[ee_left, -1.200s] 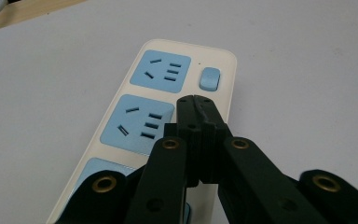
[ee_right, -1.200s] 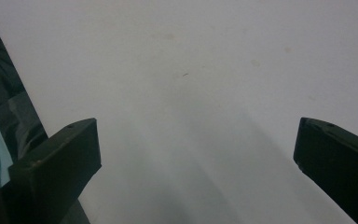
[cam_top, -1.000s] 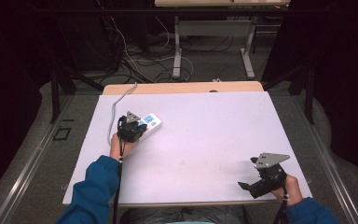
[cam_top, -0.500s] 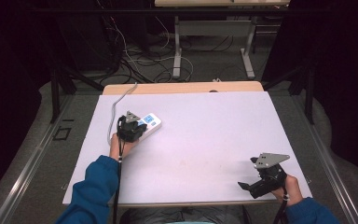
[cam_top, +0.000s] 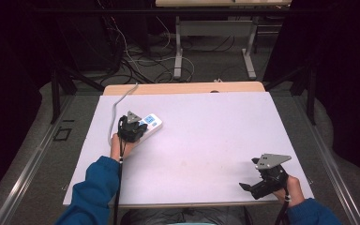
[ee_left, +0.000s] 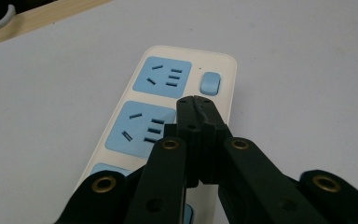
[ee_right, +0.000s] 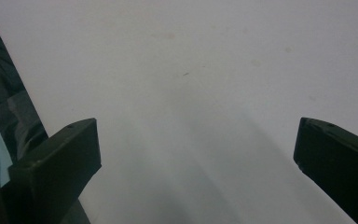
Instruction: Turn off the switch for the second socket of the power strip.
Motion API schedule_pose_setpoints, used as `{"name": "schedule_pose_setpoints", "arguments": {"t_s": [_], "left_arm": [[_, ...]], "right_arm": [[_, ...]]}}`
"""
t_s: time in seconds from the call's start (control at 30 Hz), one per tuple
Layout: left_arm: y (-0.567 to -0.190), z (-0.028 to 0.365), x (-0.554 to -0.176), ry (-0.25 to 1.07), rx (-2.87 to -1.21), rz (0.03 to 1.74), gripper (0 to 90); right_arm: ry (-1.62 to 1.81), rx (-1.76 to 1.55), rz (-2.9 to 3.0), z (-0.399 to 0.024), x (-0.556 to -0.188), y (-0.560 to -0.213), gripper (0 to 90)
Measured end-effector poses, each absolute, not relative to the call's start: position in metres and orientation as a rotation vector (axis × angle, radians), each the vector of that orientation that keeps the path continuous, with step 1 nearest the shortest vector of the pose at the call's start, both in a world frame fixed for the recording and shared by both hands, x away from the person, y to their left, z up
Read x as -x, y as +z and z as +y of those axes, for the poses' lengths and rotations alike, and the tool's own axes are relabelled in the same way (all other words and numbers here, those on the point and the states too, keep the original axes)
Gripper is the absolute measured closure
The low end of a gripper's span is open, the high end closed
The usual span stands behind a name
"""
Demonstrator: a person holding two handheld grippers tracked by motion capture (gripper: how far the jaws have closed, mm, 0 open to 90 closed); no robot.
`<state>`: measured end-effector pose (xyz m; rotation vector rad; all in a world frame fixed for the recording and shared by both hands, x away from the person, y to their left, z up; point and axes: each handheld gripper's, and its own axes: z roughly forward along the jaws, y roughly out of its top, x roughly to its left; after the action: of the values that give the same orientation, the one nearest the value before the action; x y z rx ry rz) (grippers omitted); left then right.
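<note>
The room around the table [cam_top: 206, 140] was dark, and we could make out little beyond tangled cables on the floor [cam_top: 140, 56] and the legs of a second desk [cam_top: 213, 42] farther back. The table itself carried a pale, nearly white sheet, with a strip of bare wood showing along its far edge. On its left part lay a white power strip [ee_left: 168, 112] with blue sockets and a blue switch [ee_left: 210, 83] near its far end; its grey cord [cam_top: 117, 105] ran off toward the far left corner. From the high view we saw only the strip's far end, the rest being covered by the left gripper [ee_left: 196, 100] and the hand holding it. In the left gripper view that gripper's jaws were pressed together with nothing between them, their tips poised over the strip just short of the switch; we could not tell whether they touched the plastic. The near end of the strip was hidden behind the jaws and cut off by the frame. The right gripper [cam_top: 253, 187] sat well apart, near the table's near right corner, its jaws spread wide over bare sheet and holding nothing. A blue sleeve [cam_top: 93, 192] covered the left forearm.
</note>
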<state>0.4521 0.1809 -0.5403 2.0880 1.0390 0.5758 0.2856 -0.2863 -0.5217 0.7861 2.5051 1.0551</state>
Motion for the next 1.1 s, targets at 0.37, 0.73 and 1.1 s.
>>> {"name": "schedule_pose_setpoints", "arguments": {"t_s": [0.37, 0.73, 1.1], "left_arm": [[-0.538, 0.182, -0.452, 0.588, -2.065, 1.042, 89.7], [-0.532, 0.182, -0.451, 0.588, -2.049, 1.025, 84.3], [-0.53, 0.181, -0.449, 0.57, -2.055, 1.032, 65.6]], "right_arm": [[1.049, -0.785, 2.511, -0.286, -0.286, -0.521, 0.0], [1.047, -0.789, 2.512, -0.286, -0.285, -0.521, 0.0], [1.05, -0.776, 2.512, -0.287, -0.285, -0.521, 0.0]]}}
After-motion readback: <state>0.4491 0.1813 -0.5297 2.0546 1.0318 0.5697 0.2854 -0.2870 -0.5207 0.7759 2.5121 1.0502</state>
